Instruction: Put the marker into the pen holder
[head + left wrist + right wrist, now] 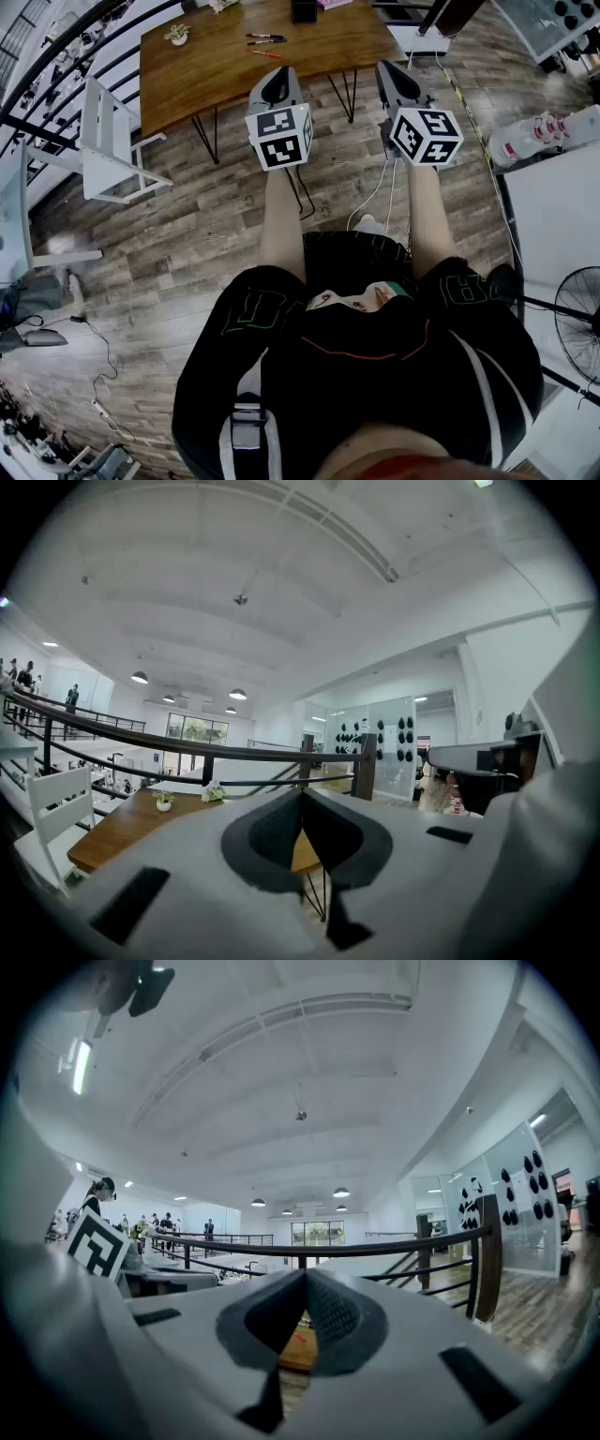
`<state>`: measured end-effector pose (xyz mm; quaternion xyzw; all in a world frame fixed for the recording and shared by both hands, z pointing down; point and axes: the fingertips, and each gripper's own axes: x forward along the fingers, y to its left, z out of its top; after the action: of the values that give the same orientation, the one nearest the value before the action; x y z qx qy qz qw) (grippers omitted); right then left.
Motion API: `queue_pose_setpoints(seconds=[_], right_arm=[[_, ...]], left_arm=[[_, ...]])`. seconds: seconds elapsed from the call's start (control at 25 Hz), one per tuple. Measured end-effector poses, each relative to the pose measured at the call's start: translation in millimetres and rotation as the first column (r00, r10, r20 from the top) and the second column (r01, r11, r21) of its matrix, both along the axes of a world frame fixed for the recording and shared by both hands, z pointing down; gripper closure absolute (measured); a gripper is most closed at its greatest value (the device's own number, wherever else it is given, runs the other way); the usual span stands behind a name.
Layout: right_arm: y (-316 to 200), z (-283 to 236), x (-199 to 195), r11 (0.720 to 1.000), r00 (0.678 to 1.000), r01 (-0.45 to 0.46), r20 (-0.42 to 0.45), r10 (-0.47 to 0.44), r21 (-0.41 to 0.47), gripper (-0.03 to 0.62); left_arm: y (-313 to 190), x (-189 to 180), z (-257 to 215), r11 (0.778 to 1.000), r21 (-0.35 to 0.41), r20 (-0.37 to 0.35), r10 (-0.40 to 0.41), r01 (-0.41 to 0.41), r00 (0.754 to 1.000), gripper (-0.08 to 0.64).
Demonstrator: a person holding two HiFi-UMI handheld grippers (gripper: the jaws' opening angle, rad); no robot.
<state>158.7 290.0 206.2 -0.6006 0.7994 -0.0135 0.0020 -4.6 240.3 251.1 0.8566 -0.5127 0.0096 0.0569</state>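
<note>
On the wooden table (216, 56) at the far side lie two black markers (265, 38) and a red marker (264, 53). A dark pen holder (303, 11) stands at the table's back edge, partly cut off by the frame. My left gripper (276, 86) and right gripper (395, 79) are held up in front of the person, over the floor and short of the table. Both are shut with nothing between their jaws. In the left gripper view my left gripper (302, 799) points over the table. In the right gripper view a bit of the red marker (300, 1338) shows under my right gripper (306, 1279).
A white chair (108, 141) stands left of the table, and a small potted plant (176, 34) sits on its left corner. A dark railing (56, 56) runs behind. At the right are a white counter (553, 216), bottles (534, 139) and a fan (574, 321). Cables (375, 192) lie on the floor.
</note>
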Motion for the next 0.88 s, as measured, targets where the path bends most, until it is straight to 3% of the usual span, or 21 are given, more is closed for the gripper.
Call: queue_pose_setpoints(seconds=[0.4, 0.88], right_arm=[[7.6, -3.3, 1.0, 1.000, 1.000, -0.003, 0.017, 0.003, 0.027, 0.588], [16.7, 4.0, -6.8, 1.000, 0.999, -0.015, 0.036, 0.016, -0.015, 0.588]], left_arm=[[3.8, 3.1, -1.7, 1.000, 0.004, -0.005, 0.007, -0.007, 1.000, 0.552], [15.7, -15.8, 11.4, 0.999, -0.035, -0.040, -0.032, 0.030, 0.999, 0.552]])
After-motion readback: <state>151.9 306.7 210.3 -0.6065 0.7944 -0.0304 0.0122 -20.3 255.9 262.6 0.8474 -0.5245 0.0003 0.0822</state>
